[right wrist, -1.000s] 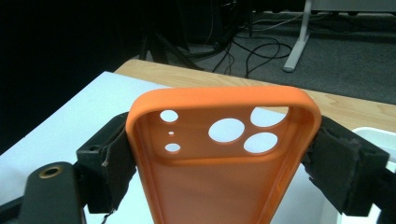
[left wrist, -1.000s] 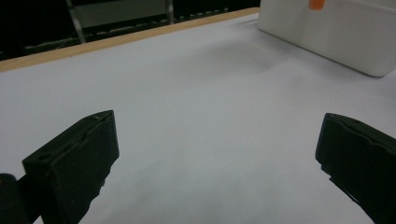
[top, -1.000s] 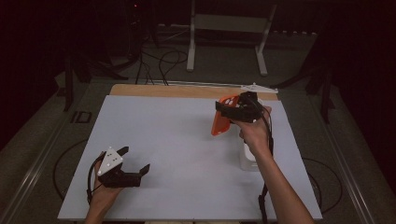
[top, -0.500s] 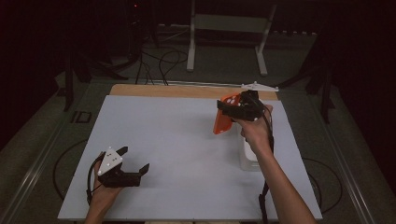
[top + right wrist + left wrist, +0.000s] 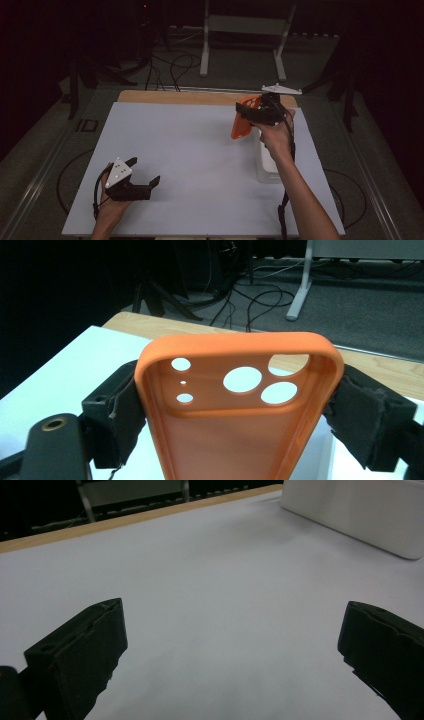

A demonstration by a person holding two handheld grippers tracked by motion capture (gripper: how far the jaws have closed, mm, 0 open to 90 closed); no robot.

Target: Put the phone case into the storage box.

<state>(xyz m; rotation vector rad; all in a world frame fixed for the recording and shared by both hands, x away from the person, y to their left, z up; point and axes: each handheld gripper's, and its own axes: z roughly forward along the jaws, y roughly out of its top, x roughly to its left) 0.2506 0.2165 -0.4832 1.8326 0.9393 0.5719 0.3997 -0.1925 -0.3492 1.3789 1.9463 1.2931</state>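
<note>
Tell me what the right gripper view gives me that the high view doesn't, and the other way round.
Right gripper view alone: the orange phone case's inside face with its round camera cutouts, and both padded jaws pressed on its long edges. High view alone: the left tongs open and low at the near left of the white table, and the white box under the right forearm. Both: the right tongs holding the case above the table, and floor cables beyond.
</note>
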